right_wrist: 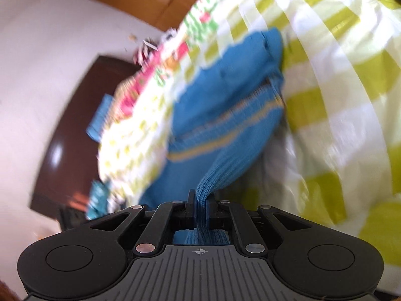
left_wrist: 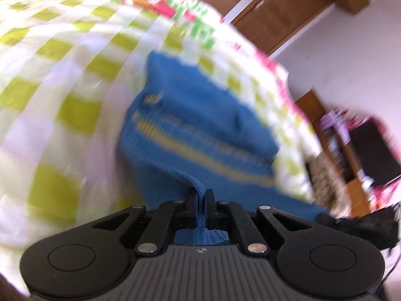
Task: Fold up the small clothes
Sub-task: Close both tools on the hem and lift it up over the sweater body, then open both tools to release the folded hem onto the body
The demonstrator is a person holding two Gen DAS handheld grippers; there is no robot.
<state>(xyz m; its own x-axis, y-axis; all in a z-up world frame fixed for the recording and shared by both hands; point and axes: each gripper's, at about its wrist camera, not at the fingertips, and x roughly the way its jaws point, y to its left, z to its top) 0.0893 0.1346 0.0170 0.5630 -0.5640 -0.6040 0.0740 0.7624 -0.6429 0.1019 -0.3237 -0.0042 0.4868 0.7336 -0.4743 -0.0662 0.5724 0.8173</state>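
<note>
A small blue knit garment (left_wrist: 200,125) with thin yellow stripes lies on a green-and-white checked cloth (left_wrist: 62,75). My left gripper (left_wrist: 201,197) is shut on a ribbed edge of it, lifted into a ridge. In the right wrist view my right gripper (right_wrist: 200,198) is shut on another ribbed edge of the same blue garment (right_wrist: 225,95), which stretches away over the checked cloth (right_wrist: 338,100). Both views are motion-blurred.
The checked cloth has a printed border in pink and green (left_wrist: 185,17). Wooden doors (left_wrist: 275,7), a white wall and a cluttered shelf (left_wrist: 351,138) stand beyond. A dark wooden panel (right_wrist: 75,125) is at the left of the right wrist view.
</note>
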